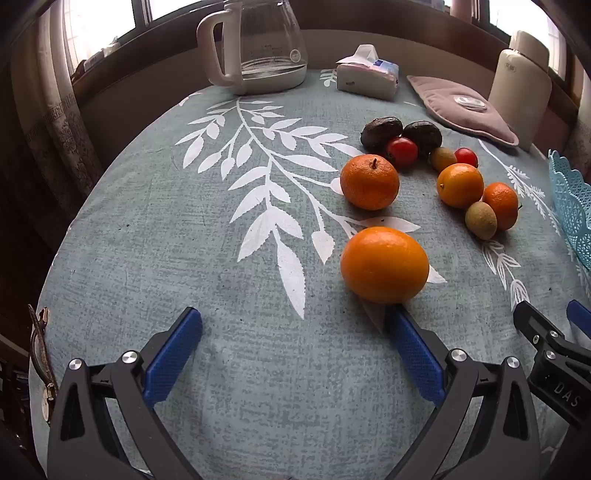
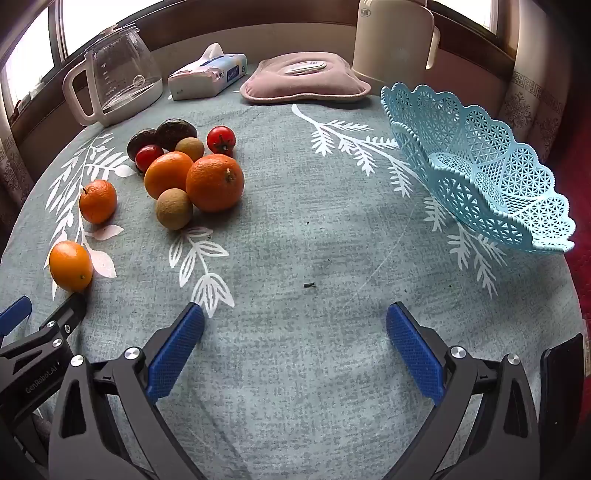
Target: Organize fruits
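desk [image 2: 314, 229] under a grey-green cloth with white leaf print; along the back edge: glass kettle [image 2: 114, 74] with cream handle, tissue pack [image 2: 207, 75], flat pink pad [image 2: 303, 79], cream jug [image 2: 391, 40]; windows [image 2: 92, 14] and patterned curtain [image 1: 55, 122] behind; small dark speck [image 2: 308, 284] on cloth

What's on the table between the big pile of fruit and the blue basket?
Nothing but bare tablecloth with white leaf prints. The right wrist view shows the fruit pile and the blue basket apart, with no fruit between.
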Tool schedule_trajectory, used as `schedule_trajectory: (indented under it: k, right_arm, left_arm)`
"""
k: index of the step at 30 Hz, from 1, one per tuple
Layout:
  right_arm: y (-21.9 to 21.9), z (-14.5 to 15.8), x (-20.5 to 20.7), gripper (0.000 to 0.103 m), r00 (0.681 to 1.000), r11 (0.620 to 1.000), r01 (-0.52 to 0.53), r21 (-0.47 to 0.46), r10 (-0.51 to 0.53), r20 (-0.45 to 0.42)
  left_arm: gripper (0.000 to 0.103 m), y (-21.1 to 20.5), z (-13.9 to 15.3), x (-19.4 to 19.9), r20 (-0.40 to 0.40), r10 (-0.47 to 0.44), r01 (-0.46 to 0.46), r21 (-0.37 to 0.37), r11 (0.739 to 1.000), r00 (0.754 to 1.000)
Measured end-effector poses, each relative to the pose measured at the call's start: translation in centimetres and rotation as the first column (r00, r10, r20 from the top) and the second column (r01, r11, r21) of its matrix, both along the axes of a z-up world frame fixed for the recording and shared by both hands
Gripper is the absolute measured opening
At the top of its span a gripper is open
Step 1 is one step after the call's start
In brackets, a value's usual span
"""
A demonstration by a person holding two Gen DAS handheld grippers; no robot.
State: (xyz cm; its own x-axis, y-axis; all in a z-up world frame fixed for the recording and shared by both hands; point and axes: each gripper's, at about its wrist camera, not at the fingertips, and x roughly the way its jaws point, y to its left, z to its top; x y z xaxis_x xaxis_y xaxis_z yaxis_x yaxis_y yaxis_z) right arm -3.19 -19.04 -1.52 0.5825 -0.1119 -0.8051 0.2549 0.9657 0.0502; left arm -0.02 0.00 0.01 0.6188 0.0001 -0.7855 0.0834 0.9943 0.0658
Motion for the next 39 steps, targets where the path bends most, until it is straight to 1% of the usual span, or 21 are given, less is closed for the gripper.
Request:
schedule_trajectory:
  k: [7, 39]
  right_arm:
    - [-0.02, 0.0, 0.0, 0.101, 1.0, 1.0, 0.0, 0.0, 0.0, -0.001]
    - [0.05, 0.01, 0.02, 0.101, 1.0, 1.0, 0.0, -0.002, 0.0, -0.002]
  left_arm:
    - [0.098, -0.25, 0.04, -0.04, 0.001, 0.0, 0.0, 0.006, 1.0, 1.0]
    - [0.098, 0.05, 0.09, -0.01, -0.001, -0.001, 0.001, -0.013, 1.0, 1.0]
